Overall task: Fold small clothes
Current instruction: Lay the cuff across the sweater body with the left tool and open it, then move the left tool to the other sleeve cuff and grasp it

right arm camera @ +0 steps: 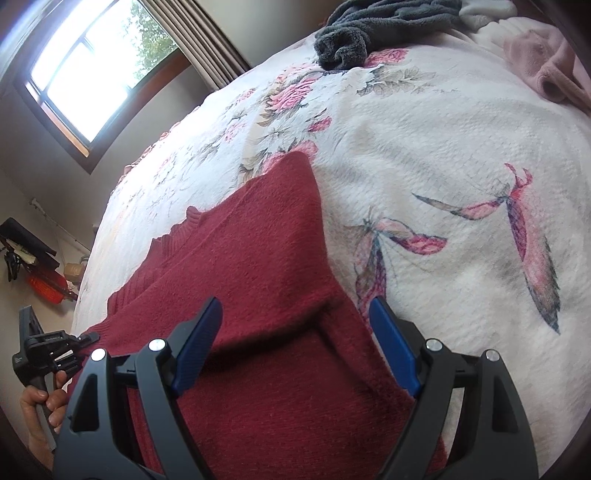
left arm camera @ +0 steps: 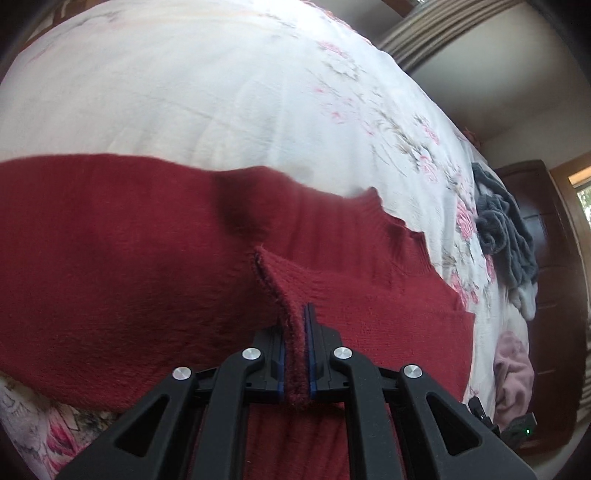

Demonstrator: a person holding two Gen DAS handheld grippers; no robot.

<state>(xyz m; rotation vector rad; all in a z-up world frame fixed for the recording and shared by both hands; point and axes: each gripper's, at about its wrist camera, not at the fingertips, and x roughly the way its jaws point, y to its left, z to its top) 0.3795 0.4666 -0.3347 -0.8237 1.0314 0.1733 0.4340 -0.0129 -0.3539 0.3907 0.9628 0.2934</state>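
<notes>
A dark red knitted sweater point(left arm camera: 122, 251) lies spread on a white floral bedspread point(left arm camera: 192, 88). My left gripper point(left arm camera: 295, 314) is shut on a raised fold of the sweater's edge, the knit pinched between the blue pads. In the right wrist view the same red sweater point(right arm camera: 266, 266) runs under my right gripper point(right arm camera: 295, 314), which stands open just above the fabric with nothing between its blue fingers point(right arm camera: 199, 343). A folded part of the sweater points toward the far side of the bed. The left gripper point(right arm camera: 55, 350) shows at the lower left, held by a hand point(right arm camera: 40, 406).
A grey fluffy garment point(left arm camera: 506, 229) and a pink one point(left arm camera: 513, 365) lie at the bed's right side; both show at the far edge as the grey garment point(right arm camera: 369, 29) and the pink garment point(right arm camera: 546, 62). A window point(right arm camera: 85, 70) and floor clutter point(right arm camera: 40, 266) lie to the left.
</notes>
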